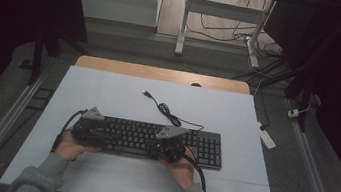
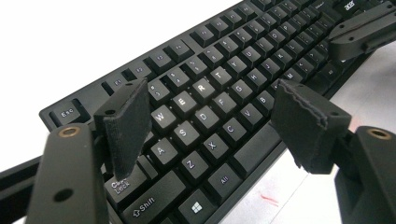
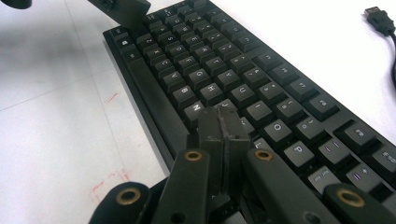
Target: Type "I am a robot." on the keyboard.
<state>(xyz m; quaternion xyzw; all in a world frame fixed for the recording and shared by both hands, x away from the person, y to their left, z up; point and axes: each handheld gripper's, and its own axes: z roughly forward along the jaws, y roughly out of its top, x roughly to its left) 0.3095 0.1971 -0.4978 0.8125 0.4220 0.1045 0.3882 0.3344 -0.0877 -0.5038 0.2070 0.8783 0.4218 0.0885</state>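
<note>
High view: keyboard (image 1: 152, 141) lay across white table (image 1: 107, 97), under both tools. Left gripper (image 2: 215, 121) hovered over left-hand letter keys, jaws wide apart, empty. Right gripper (image 3: 223, 133) had jaws pressed together, nothing between, tips over keys near J. Judged step: key pressing; next move calls for straight short dab. Right gripper view added USB plug (image 3: 379, 18).

Keyboard (image 2: 219, 100): black plastic, matt case; keycaps smooth with a slight sheen where light caught them, legends printed white. Left tool (image 2: 219, 126): black matt arms, brass-coloured rivets; pads looked like dense foam or rubber, edges rough and torn at right of frame. Right tool (image 3: 223, 133): same matt black, pads pressed together. Table (image 1: 108, 92): white, smooth, matt sheet over a pale wood top. Sleeves (image 1: 40, 179): grey knitted cloth.
</note>
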